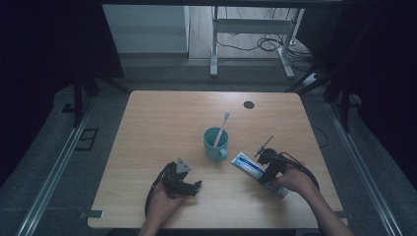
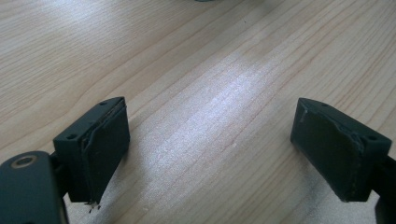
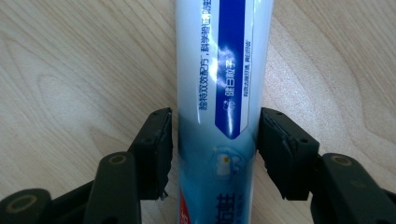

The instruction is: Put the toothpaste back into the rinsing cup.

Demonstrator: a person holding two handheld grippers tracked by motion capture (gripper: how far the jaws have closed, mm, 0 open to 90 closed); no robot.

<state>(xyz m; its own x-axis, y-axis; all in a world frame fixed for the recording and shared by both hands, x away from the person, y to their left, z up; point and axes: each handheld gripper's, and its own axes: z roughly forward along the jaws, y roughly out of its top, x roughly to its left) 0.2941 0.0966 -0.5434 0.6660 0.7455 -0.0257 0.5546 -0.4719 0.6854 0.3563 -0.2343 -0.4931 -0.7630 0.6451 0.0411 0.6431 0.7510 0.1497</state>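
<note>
The tube [image 3: 219, 112] is seen lying flat on the table [image 1: 162, 123], just right of the cup [image 1: 215, 143], in which a toothbrush [image 1: 222, 127] stands tilted. The right tool [image 3: 214, 149] straddles the tube's lower end, 1 jaw at each side, close against it; whether the pads press cannot be told. The left tool [image 2: 210, 144] is held low over bare wood, jaws wide apart, nothing between them.

Between left gripper [image 1: 196, 185] and toothpaste tube [image 1: 248, 165] bare table [image 1: 162, 118]; cup [image 1: 216, 143] blocks just behind.
</note>
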